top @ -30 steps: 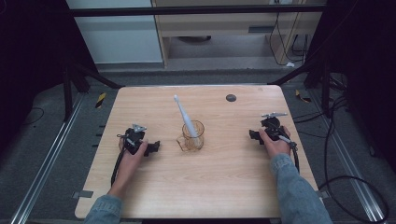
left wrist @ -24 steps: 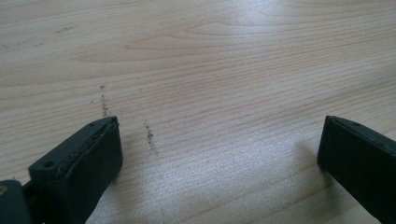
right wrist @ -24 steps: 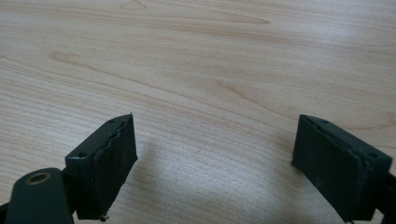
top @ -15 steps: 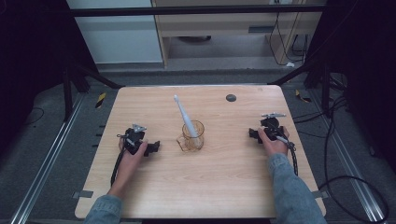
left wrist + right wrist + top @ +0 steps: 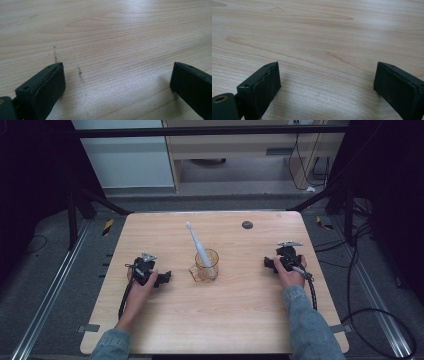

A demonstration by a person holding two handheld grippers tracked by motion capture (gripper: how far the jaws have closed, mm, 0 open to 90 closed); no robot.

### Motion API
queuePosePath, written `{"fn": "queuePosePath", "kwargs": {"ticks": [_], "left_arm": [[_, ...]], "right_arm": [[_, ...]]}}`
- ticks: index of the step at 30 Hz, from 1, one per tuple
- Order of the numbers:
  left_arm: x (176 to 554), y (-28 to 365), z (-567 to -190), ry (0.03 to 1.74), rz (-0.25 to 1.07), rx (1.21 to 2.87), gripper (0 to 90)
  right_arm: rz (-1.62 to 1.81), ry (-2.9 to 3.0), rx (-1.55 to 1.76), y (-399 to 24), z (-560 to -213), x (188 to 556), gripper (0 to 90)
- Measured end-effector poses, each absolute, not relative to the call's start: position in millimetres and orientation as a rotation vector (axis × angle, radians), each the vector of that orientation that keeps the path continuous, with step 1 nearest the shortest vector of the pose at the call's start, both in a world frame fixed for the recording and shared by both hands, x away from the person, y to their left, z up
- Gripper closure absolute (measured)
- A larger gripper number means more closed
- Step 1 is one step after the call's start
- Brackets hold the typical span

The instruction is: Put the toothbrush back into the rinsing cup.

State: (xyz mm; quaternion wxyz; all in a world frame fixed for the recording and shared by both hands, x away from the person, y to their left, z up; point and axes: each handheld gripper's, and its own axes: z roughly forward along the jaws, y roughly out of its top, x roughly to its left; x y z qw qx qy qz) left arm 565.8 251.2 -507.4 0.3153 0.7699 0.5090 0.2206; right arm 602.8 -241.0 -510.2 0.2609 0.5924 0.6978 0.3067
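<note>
An amber glass cup [image 5: 207, 265] stands at the middle of the wooden table [image 5: 225, 320], with a white toothbrush [image 5: 196, 242] leaning out of it toward the far left. My left gripper [image 5: 167, 279] rests on the table left of the cup, held by a hand and pointing right. Its jaws stand open over bare wood [image 5: 117, 72]. To the right of the cup, my right gripper [image 5: 267, 264] lies on the table pointing left. Its jaws have just been opening and now stand wide with nothing between them [image 5: 327, 72].
A small dark round spot [image 5: 247, 225] sits near the table's far edge. Black cables [image 5: 314, 295] trail from the grippers along the forearms. Metal rails [image 5: 50, 295] and dark frame legs flank the table on the floor.
</note>
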Motion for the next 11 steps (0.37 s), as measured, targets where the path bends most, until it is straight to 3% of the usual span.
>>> {"fn": "queuePosePath", "kwargs": {"ticks": [11], "left_arm": [[565.0, 251.7, -507.4, 1.337, 0.582, 2.032, 0.0]], "right_arm": [[0.796, 1.848, 1.666, -236.5, -510.9, 601.2, 0.2]]}}
